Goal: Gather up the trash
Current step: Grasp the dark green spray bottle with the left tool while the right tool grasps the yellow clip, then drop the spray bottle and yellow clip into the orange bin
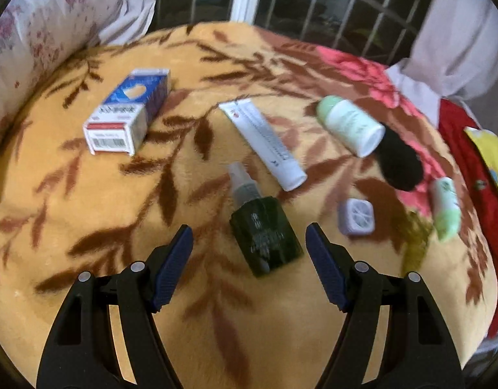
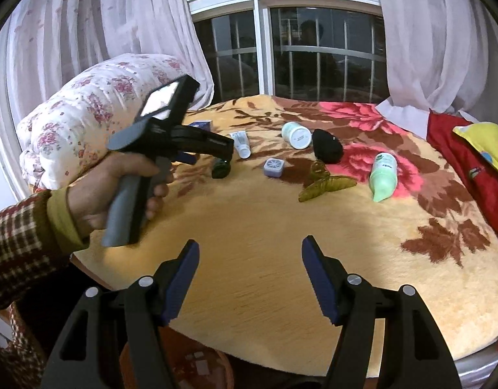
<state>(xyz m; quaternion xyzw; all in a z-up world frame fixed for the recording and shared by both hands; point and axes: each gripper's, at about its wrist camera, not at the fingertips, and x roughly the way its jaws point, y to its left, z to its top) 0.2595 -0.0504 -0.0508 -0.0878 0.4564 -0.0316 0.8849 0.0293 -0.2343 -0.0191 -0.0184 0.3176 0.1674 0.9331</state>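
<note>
Just ahead of your left gripper (image 1: 249, 243), jaws spread, lies the dark green bottle (image 1: 265, 236) on the blanket (image 1: 87, 194) | long axis near-to-far, cap away | right gripper (image 2: 249, 259) open, farther.

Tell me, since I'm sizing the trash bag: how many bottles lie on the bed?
3: a dark green spray bottle between the left gripper's fingers, a white bottle beyond it, a light green bottle at right. Others may be hidden.
</note>
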